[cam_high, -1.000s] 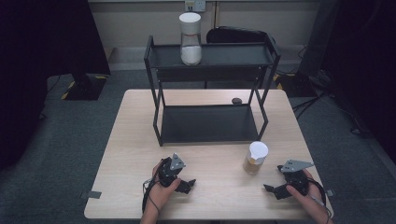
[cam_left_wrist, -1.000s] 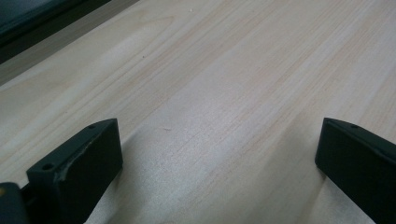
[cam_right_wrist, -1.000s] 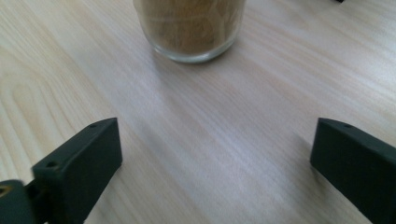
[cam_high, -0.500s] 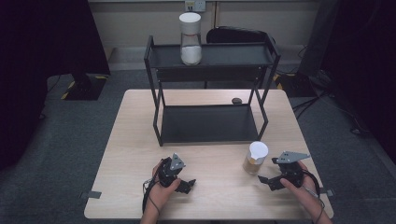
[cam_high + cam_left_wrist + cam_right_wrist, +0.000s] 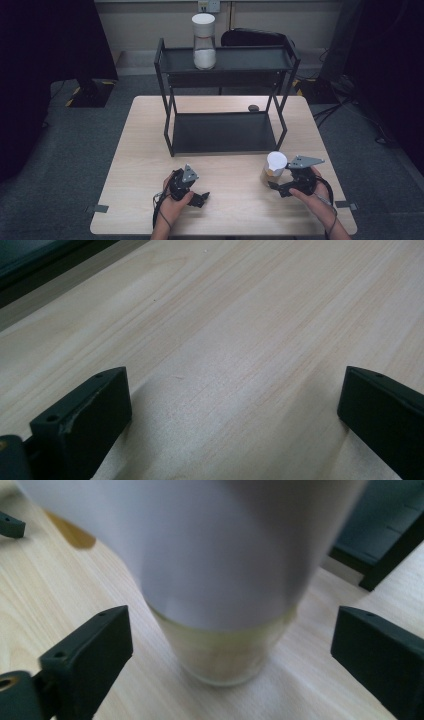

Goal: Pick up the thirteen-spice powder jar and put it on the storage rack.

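Reaching toward a glass jar [image 5: 273,171] with a white lid, the right gripper [image 5: 278,186] has that jar between its two black jaws, and in the right gripper view the jar [image 5: 225,650] stands upright on the table [image 5: 145,150] with a clear gap to either jaw. The jaws have just been closing a little, yet they stand wide and the pads do not press on the glass, so nothing is held. The gripper is level with the jar's lower body, below the lid, probably because the straight glass wall offers a steadier hold than the lid. The jar sits near the right front of the table, in front of a black two-level rack [image 5: 225,130]. A second, taller jar [image 5: 204,42] with a white lid stands on the rack's top shelf, which suggests the near jar is meant to go on the rack too. The left gripper [image 5: 201,196] rests low over bare wood near the front edge, well apart from the jar; its jaws are wide open with nothing between them, likely parked out of the way.
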The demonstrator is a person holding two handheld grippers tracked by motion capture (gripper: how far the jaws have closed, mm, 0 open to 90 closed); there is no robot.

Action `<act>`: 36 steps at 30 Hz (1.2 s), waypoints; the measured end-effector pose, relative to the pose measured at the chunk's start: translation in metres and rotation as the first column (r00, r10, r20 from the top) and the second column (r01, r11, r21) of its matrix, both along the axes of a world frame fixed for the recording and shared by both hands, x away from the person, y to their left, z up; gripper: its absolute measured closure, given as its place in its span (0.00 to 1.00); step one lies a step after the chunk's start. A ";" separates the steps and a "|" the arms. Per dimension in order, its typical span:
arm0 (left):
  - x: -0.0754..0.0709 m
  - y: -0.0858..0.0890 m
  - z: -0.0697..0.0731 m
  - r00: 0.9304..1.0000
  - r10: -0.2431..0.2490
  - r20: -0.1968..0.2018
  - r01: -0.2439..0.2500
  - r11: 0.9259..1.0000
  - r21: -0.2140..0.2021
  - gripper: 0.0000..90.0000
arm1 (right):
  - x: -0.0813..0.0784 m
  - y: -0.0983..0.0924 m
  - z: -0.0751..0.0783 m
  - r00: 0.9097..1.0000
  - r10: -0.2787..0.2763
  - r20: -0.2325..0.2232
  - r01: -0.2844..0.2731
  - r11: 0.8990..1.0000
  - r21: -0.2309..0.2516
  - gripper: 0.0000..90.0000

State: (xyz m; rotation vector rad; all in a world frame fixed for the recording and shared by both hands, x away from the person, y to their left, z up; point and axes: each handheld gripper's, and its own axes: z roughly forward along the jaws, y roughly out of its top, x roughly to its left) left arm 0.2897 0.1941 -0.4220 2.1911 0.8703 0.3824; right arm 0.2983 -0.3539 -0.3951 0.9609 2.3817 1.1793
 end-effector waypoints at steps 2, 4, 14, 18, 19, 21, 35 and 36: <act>0.000 0.000 0.000 1.000 0.000 0.000 0.000 1.000 0.000 0.00 | 0.002 0.001 -0.001 1.000 0.009 0.012 -0.009 1.000 0.009 0.08; 0.000 0.000 0.000 1.000 0.001 0.000 -0.001 1.000 0.000 0.00 | 0.004 0.003 -0.002 1.000 0.013 0.022 -0.014 1.000 0.017 0.11; 0.000 0.000 0.000 1.000 0.002 0.001 -0.002 1.000 0.000 0.00 | 0.012 0.005 -0.008 0.997 0.051 0.066 -0.054 0.997 0.055 0.33; 0.000 0.000 0.000 1.000 0.002 0.000 -0.002 1.000 0.000 0.00 | 0.013 0.007 -0.005 0.996 0.057 0.071 -0.060 0.997 0.041 0.33; 0.000 0.000 0.000 1.000 0.002 0.000 -0.002 1.000 0.000 0.00 | 0.013 0.008 -0.005 0.996 0.059 0.073 -0.062 0.997 0.036 0.33; 0.000 0.000 0.000 1.000 0.002 0.000 -0.002 1.000 0.000 0.00 | 0.013 0.010 -0.003 0.995 0.063 0.072 -0.064 0.998 0.024 0.33; -0.001 0.000 0.000 1.000 0.003 0.001 -0.003 1.000 0.000 0.00 | 0.030 0.026 0.013 0.998 0.042 0.044 -0.044 0.998 0.046 0.33; -0.001 0.000 0.000 1.000 0.003 0.001 -0.003 1.000 0.000 0.00 | 0.033 0.027 0.015 0.998 0.040 0.039 -0.042 0.998 0.049 0.33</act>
